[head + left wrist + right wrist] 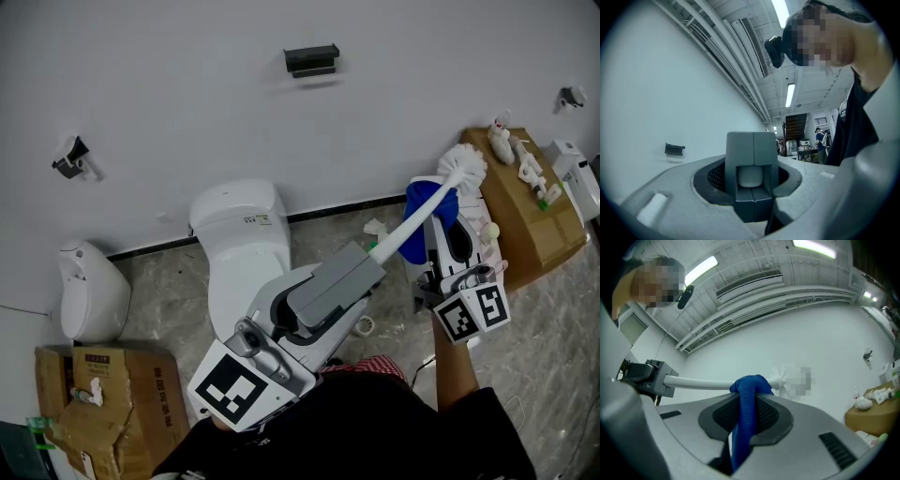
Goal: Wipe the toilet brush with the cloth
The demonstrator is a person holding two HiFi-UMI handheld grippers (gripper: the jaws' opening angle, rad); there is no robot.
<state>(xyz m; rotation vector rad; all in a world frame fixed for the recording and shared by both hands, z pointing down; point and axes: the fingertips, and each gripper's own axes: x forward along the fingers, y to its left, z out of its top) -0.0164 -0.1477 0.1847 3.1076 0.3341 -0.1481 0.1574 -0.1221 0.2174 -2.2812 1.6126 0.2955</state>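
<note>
- The left tool (367, 261) is clamped on the end of the white toilet brush (412, 228), held slanting upward above the floor.
- The right tool (448, 232) pinches the blue cloth (427, 201), which is draped over the brush handle near the bristles.

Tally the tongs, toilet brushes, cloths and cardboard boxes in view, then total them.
Tongs: 2 (left tongs, right tongs)
Toilet brush: 1
Blue cloth: 1
Cardboard boxes: 2 (left cardboard box, right cardboard box)
Total: 6
</note>
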